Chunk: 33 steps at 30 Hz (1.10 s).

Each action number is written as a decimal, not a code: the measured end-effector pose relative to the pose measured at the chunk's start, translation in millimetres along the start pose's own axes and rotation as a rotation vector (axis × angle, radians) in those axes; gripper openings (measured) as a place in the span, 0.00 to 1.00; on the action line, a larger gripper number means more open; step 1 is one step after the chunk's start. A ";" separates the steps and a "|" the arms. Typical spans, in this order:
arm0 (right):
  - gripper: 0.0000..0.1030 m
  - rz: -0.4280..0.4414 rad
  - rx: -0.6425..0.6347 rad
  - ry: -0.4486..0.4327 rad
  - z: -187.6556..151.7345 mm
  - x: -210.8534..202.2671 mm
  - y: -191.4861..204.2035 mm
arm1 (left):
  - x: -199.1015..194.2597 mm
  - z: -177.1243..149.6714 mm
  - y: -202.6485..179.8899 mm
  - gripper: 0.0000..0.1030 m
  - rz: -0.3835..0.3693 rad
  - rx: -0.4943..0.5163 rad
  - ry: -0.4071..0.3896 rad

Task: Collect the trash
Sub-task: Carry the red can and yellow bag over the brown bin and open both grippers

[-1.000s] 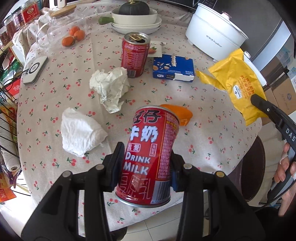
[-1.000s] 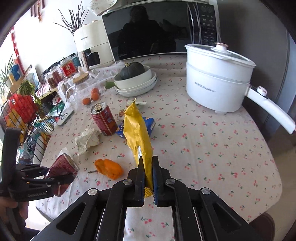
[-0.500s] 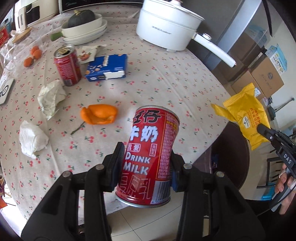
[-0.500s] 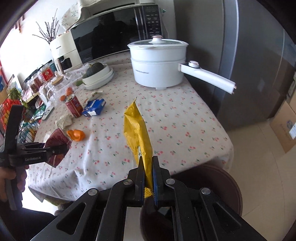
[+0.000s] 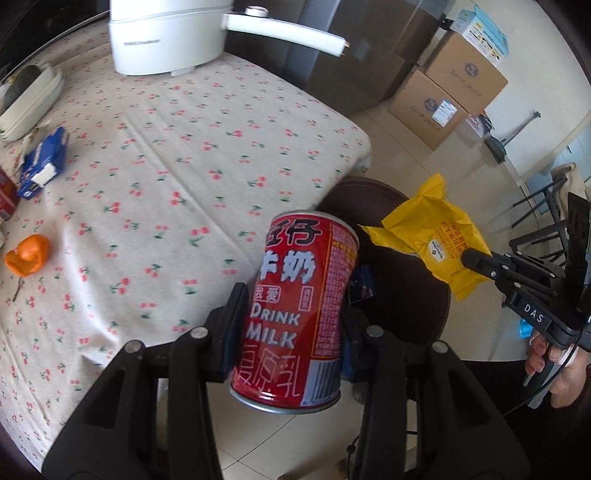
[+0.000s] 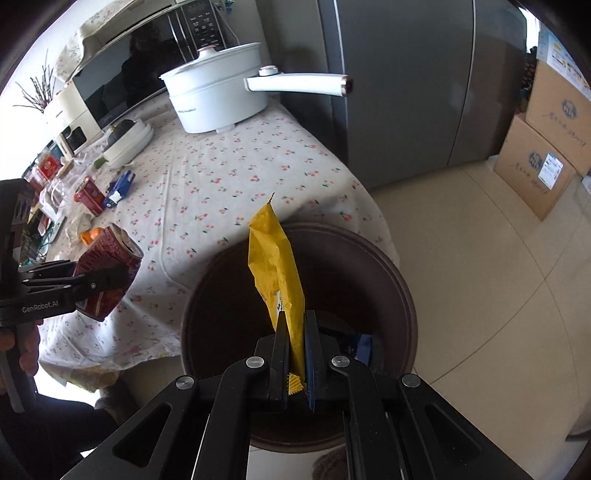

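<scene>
Since the earlier frames both views have swung off the cluttered middle of the counter (image 5: 184, 155) toward its far corner, and the brown bin (image 6: 402, 295), barely seen before, now fills the lower centre of the right wrist view. The right hand-held gripper (image 6: 295, 347) is clamped flat on the lower edge of the yellow snack wrapper (image 6: 275, 266), which stands up from the jaws with its long axis running up the frame, directly over the bin's dark mouth. The left hand-held gripper (image 5: 291, 306) is clamped around the middle of the red milk can (image 5: 299, 306), upright with its long axis leaning slightly right; in the left wrist view the can sits at lower centre, over the counter's edge, with the bin (image 5: 417, 302) just to its right and behind it. The right hand is thus the nearer one: its wrapper likely only needs letting go, while the can probably has to travel further right first. Left on the counter at the left of the frame are an orange peel (image 5: 27, 254), a blue carton (image 5: 44, 162) and the white pot (image 5: 166, 33).
</scene>
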State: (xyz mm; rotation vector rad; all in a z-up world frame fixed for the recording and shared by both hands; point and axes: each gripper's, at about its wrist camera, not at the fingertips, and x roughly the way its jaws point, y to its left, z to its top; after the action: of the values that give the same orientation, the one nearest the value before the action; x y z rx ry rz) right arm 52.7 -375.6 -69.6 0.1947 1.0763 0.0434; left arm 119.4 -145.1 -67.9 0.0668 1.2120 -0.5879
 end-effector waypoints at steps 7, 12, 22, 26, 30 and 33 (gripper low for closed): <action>0.07 -0.040 0.072 0.031 -14.8 1.7 -37.5 | 35.6 1.0 -47.7 0.44 -0.044 0.107 0.059; 0.07 -0.040 0.076 0.044 -16.7 3.3 -45.5 | 27.8 6.6 -50.5 0.79 0.008 0.123 -0.001; 0.07 -0.038 0.065 0.080 -16.3 13.1 -38.5 | 3.6 3.7 -2.4 0.80 0.063 0.014 -0.027; 0.07 -0.035 0.062 0.097 -15.5 18.9 -33.7 | -9.7 -1.4 16.6 0.81 0.092 -0.027 -0.048; 0.11 -0.033 0.062 0.107 -10.6 23.0 -26.1 | -22.6 -7.5 37.8 0.82 0.117 -0.071 -0.065; 0.43 -0.042 0.076 0.115 -5.0 25.0 -18.8 | -32.7 -12.7 51.9 0.82 0.131 -0.099 -0.076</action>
State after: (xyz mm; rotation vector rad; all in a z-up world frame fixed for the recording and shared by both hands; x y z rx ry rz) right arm 59.1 -390.1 -97.0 0.2402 1.1974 -0.0240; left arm 125.1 -83.7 -56.7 0.0397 1.1513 -0.4120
